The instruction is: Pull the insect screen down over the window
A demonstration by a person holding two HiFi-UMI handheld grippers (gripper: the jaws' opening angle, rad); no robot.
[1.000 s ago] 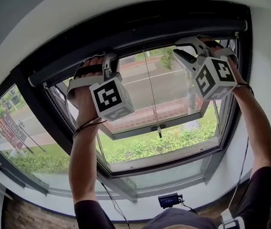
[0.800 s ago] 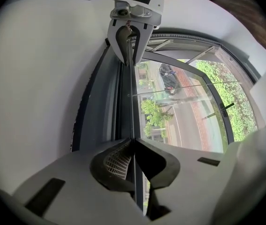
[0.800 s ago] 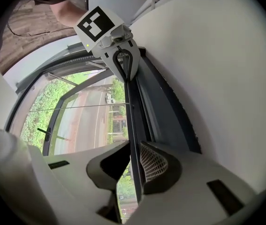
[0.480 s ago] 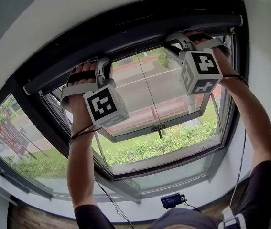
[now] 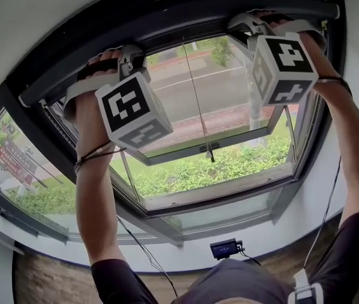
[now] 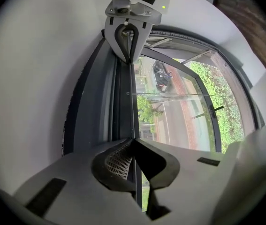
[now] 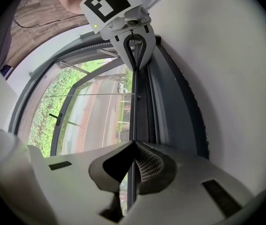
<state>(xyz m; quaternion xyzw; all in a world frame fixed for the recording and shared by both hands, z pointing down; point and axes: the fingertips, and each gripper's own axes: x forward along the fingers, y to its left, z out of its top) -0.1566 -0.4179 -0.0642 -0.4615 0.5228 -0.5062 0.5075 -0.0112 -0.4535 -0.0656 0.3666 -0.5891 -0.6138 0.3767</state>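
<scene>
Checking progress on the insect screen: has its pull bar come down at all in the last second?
No. The pull bar still runs just under the top window frame, no nearer the sash handle.

Left claw (image 6: pixel 133 144) and right claw (image 7: pixel 133 146) are pale grey, the pads (image 6: pixel 118 161) show a fine white grid pattern in a dark recess, and each claw carries a white cube (image 5: pixel 132 113) printed with black square markers. The screen bar (image 6: pixel 122 102) is dark grey and the window frame (image 5: pixel 166 8) near black, both set against a plain white wall (image 5: pixel 52 18). Through the glass show green shrubs (image 5: pixel 192 173), a grey road (image 5: pixel 211 90) and reddish paving (image 5: pixel 230 122); indoors the floor (image 5: pixel 46 284) is mottled brown and the person's sleeves (image 5: pixel 113 280) are black.
</scene>
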